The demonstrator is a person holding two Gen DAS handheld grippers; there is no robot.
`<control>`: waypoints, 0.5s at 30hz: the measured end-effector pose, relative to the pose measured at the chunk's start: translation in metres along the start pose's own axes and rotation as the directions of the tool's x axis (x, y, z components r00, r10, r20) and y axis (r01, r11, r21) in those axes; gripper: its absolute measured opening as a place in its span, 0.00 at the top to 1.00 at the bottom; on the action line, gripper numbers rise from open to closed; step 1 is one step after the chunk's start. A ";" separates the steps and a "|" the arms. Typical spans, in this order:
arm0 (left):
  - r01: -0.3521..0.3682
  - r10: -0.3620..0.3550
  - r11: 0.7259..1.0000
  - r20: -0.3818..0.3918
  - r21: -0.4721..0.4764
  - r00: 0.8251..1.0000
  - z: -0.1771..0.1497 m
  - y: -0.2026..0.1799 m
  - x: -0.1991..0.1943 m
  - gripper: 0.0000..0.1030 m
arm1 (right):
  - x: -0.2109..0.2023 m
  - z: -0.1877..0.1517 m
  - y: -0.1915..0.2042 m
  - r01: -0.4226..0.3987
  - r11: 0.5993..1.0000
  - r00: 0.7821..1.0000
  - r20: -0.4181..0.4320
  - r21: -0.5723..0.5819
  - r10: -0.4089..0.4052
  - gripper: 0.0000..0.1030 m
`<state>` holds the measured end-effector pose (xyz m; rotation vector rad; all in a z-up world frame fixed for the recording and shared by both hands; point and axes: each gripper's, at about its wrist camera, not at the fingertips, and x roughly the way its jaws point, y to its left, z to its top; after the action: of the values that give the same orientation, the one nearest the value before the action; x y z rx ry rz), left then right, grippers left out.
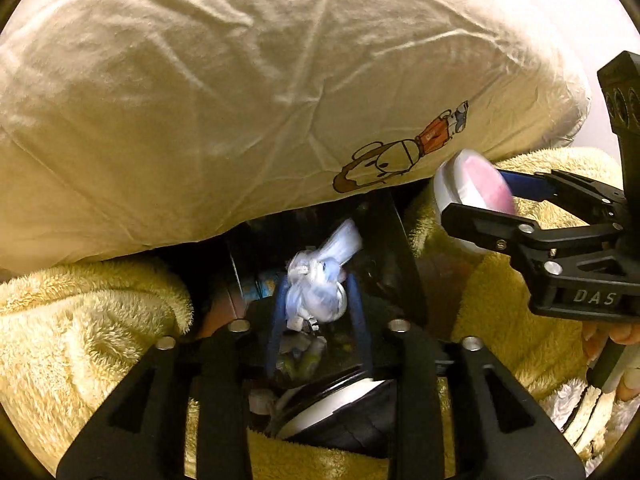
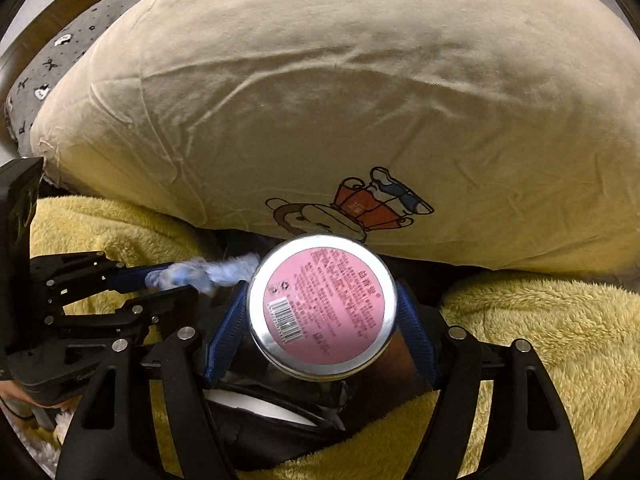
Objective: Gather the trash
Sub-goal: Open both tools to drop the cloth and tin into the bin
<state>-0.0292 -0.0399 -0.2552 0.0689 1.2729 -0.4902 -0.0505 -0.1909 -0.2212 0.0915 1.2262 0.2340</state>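
Note:
A crumpled white-and-blue wrapper [image 1: 318,284] hangs blurred between the blue pads of my left gripper [image 1: 319,312], whose jaws stand apart around it without a clear squeeze. From the right wrist view the same wrapper [image 2: 204,274] sits at the tips of the left gripper [image 2: 160,284]. My right gripper [image 2: 322,320] brackets a round silver tin with a pink label [image 2: 322,308], with a thin gap at its right pad. The tin [image 1: 472,196] shows between the right gripper [image 1: 492,200] fingers. Below both lies a dark bin [image 1: 394,240] with rubbish inside.
A big cream pillow with a cartoon print [image 1: 240,100] overhangs the bin's far side. Fleecy yellow blanket [image 1: 80,320] surrounds the bin on the left, right and near sides. Grey patterned fabric [image 2: 60,48] lies at the back left. A person's hand [image 1: 612,336] grips the right tool.

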 end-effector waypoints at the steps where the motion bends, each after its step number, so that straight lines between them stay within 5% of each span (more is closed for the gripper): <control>1: -0.006 0.006 1.000 0.005 -0.004 1.000 0.000 0.001 -0.001 0.61 | -0.001 0.001 -0.001 0.003 1.000 1.000 0.006 0.006 -0.003 0.21; 5: -0.032 0.032 0.999 0.024 -0.020 0.999 0.002 0.003 -0.007 0.48 | -0.008 0.002 -0.009 0.014 1.000 0.999 0.031 0.028 -0.015 0.18; 15: -0.057 0.058 0.998 0.065 -0.014 0.996 0.005 0.002 -0.022 0.43 | -0.031 0.004 -0.014 0.014 1.000 0.997 0.078 0.023 -0.016 0.18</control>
<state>-0.0289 -0.0327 -0.2337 0.0790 1.2059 -0.4320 -0.0550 -0.2109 -0.1944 0.1099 1.1517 0.2020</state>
